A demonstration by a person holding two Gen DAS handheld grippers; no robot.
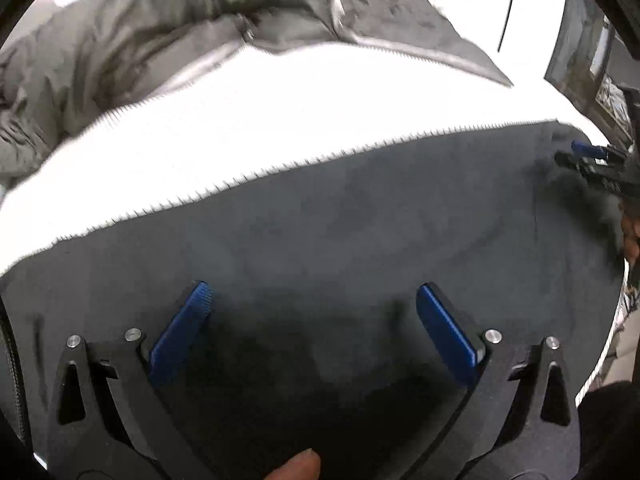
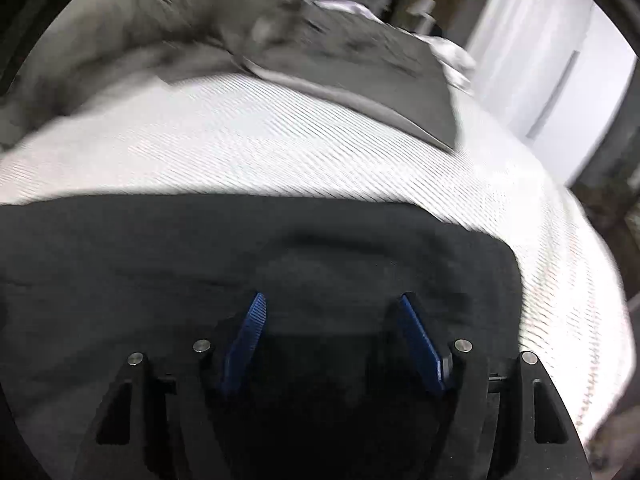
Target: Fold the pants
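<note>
On the white bed point(image 2: 320, 152), dark pants point(image 2: 160, 260) lie near a grey blanket point(image 2: 224, 12); left gripper point(image 1: 314, 296) and right gripper point(image 2: 332, 304) gape empty above the pants.

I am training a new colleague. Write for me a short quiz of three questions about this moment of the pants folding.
1. True or false: the left gripper is clamping the dark pants.
2. What lies beyond the pants, further up the white bed?
A. a grey garment
B. a red towel
C. a shoe
3. Fill in: the right gripper is ____, with nothing pinched between its pads.

Key: 1 false; 2 A, the grey garment; 3 open.
</note>
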